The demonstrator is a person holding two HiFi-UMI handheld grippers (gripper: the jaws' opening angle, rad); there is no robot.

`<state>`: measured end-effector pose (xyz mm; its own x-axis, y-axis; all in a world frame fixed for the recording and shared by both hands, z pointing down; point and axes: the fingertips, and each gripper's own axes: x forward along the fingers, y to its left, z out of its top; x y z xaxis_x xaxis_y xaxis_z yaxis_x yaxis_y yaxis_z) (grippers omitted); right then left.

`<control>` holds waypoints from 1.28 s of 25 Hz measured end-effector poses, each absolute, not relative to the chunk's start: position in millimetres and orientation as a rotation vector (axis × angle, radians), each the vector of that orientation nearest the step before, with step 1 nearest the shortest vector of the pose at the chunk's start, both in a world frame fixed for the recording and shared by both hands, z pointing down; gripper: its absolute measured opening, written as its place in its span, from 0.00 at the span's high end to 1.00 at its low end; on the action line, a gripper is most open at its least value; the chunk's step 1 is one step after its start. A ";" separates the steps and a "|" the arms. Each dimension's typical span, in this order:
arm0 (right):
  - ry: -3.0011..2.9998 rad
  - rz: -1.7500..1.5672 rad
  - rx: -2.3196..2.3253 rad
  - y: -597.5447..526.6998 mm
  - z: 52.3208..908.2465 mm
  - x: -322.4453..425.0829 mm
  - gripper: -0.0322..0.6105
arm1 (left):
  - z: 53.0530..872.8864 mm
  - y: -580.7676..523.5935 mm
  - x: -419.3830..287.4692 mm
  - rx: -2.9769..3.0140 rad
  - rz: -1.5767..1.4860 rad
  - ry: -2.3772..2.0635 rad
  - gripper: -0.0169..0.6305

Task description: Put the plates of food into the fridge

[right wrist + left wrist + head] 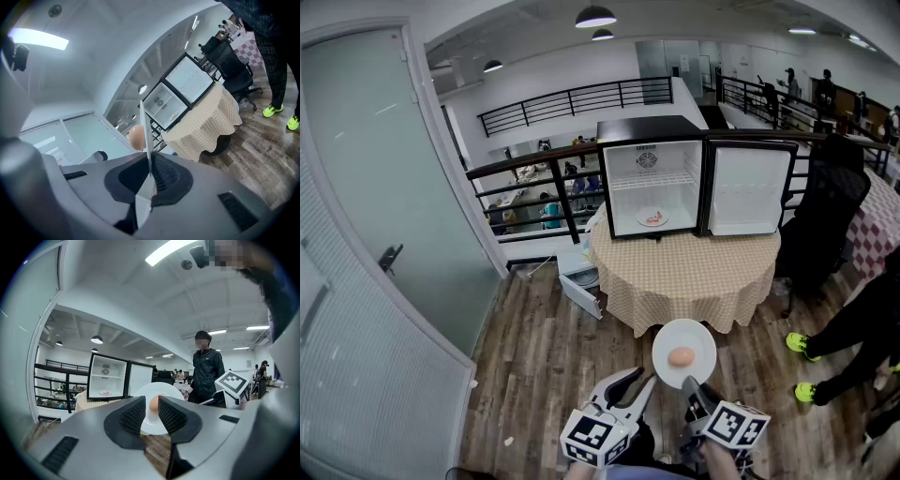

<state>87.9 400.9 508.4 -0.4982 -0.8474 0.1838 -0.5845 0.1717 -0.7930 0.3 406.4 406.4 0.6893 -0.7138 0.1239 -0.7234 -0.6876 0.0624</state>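
Precariously, the right gripper point(692, 384) clamps just the rim of the round white plate point(667, 339); the left gripper point(643, 378) gapes empty. A tilt could roll the peach-coloured rounded food point(682, 356) off.

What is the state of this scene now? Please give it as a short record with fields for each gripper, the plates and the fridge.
right gripper: shut on the rim of the white plate
left gripper: open, nothing between its pads, beside that plate
food on plate: one round tan piece
fridge: stands on the table, door open
inside fridge: a second plate with food, on the bottom
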 end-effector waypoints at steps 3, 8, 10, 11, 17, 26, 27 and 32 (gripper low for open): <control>2.124 -1.238 -1.400 400.7 486.3 96.6 0.91 | 408.5 404.3 4.7 2.788 0.128 -1.173 0.83; 2.079 -1.276 -1.441 398.1 481.8 102.3 0.91 | 409.5 407.1 5.0 2.789 0.155 -1.161 0.83; 2.063 -1.289 -1.426 394.2 482.0 101.3 0.91 | 409.0 407.2 2.7 2.800 0.178 -1.162 0.83; 2.060 -1.293 -1.424 392.1 481.6 101.3 0.91 | 409.0 406.1 1.5 2.800 0.187 -1.166 0.83; 2.077 -1.309 -1.403 374.8 482.3 99.1 0.91 | 409.8 391.9 -1.5 2.786 0.201 -1.194 0.83; 2.064 -1.352 -1.404 315.3 491.9 96.5 0.91 | 417.1 329.7 -6.0 2.783 0.198 -1.181 0.83; 2.064 -1.353 -1.407 305.9 491.9 96.2 0.91 | 417.4 319.0 -7.5 2.782 0.192 -1.180 0.83; 2.061 -1.375 -1.408 256.1 491.2 86.7 0.91 | 417.3 258.0 -17.4 2.794 0.187 -1.157 0.83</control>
